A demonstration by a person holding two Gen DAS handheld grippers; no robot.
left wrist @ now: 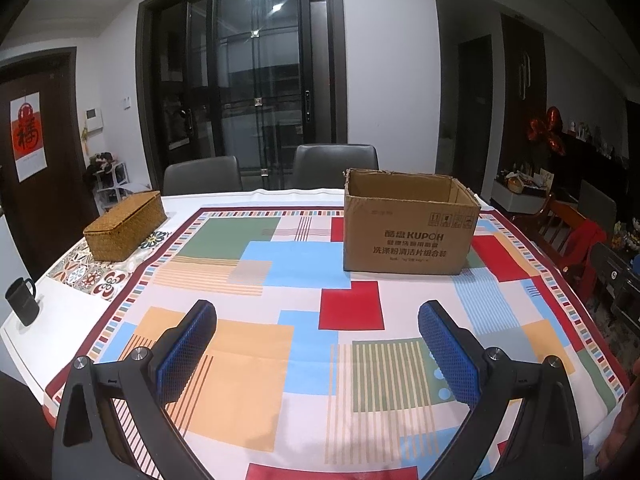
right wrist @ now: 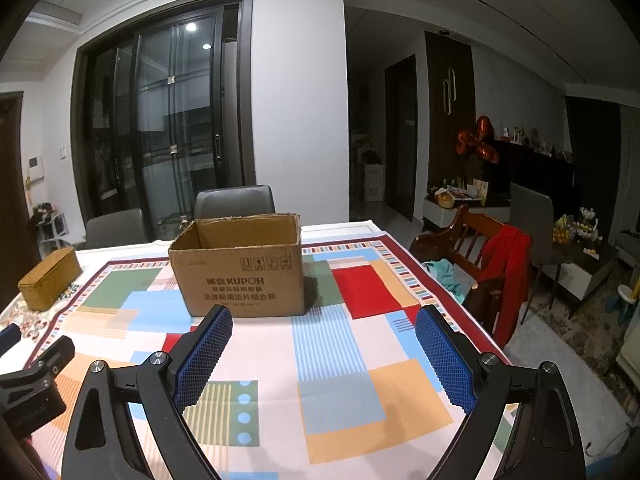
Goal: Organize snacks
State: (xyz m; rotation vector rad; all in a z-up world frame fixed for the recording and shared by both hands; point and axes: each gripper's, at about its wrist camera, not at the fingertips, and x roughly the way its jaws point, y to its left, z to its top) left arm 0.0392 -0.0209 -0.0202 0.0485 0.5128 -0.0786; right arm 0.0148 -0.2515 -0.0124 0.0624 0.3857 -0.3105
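An open brown cardboard box (left wrist: 410, 226) printed "KUPOH" stands on the far right part of the patterned tablecloth (left wrist: 280, 280); its inside is hidden from here. It also shows in the right wrist view (right wrist: 240, 268), straight ahead. No snacks show in either view. My left gripper (left wrist: 318, 320) is open and empty above the cloth, well short of the box. My right gripper (right wrist: 324, 326) is open and empty, close to the box's front. Part of the left gripper's body (right wrist: 32, 384) shows at the left edge of the right wrist view.
A woven lidded basket (left wrist: 126, 224) sits at the far left of the table, also in the right wrist view (right wrist: 50, 278). A black mug (left wrist: 22, 300) stands near the left edge. Grey chairs (left wrist: 334, 164) stand behind the table; a wooden chair with red cloth (right wrist: 496, 264) is at the right.
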